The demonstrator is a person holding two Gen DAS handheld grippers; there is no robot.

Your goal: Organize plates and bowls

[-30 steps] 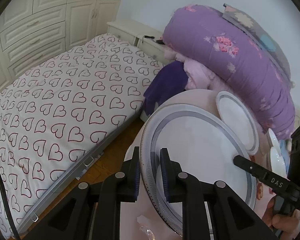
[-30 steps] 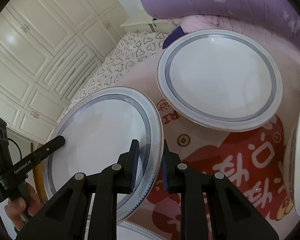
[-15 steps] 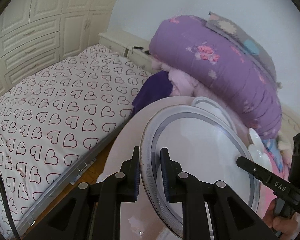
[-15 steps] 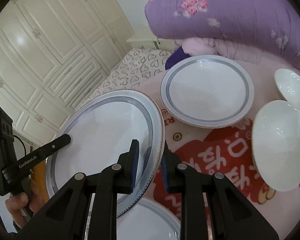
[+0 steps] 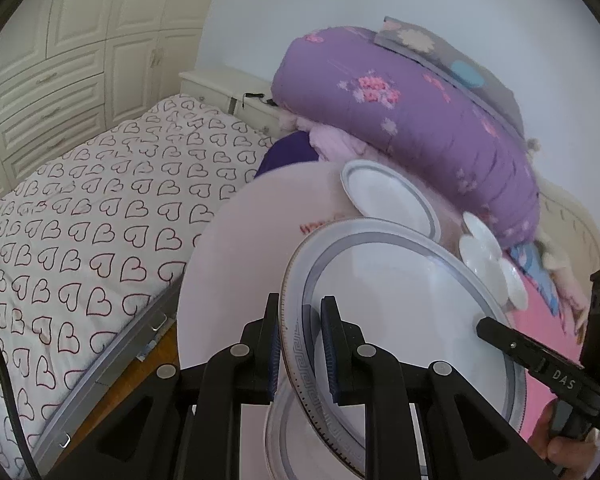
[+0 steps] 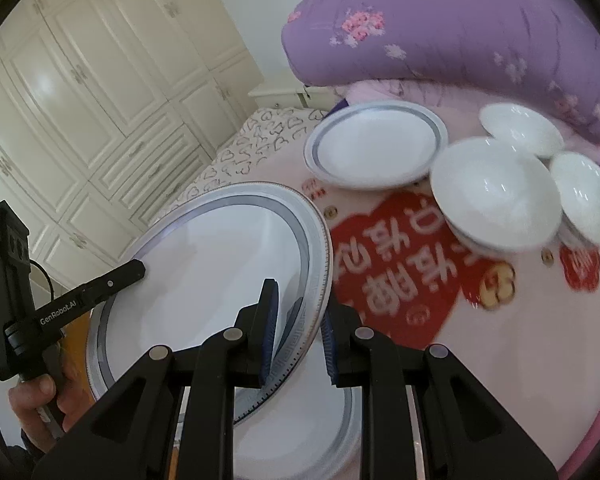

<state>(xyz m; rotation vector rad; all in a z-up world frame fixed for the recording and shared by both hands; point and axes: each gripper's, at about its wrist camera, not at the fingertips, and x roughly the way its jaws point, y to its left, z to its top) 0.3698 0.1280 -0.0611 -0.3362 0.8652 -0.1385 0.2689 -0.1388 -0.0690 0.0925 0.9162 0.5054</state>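
Note:
A large white plate with a grey-blue rim band (image 5: 400, 312) (image 6: 220, 264) is held in the air between both grippers. My left gripper (image 5: 300, 344) is shut on its left rim; my right gripper (image 6: 296, 336) is shut on its right rim. Under it lies another banded plate (image 6: 300, 432) (image 5: 288, 440) at the table's near edge. A third banded plate (image 6: 374, 146) (image 5: 388, 200) lies at the far side. Three white bowls (image 6: 496, 192) (image 6: 520, 128) (image 6: 586, 196) stand at the right.
The round table (image 6: 420, 292) has a pink cloth with red print. A purple rolled quilt (image 5: 412, 116) lies behind it. A bed with a heart-print sheet (image 5: 80, 240) is to the left, white wardrobes (image 6: 80, 80) beyond.
Both grippers have lifted the large plate and drawn it back toward the near edge. The far plate and bowls now show farther away, and the plate underneath has come into view.

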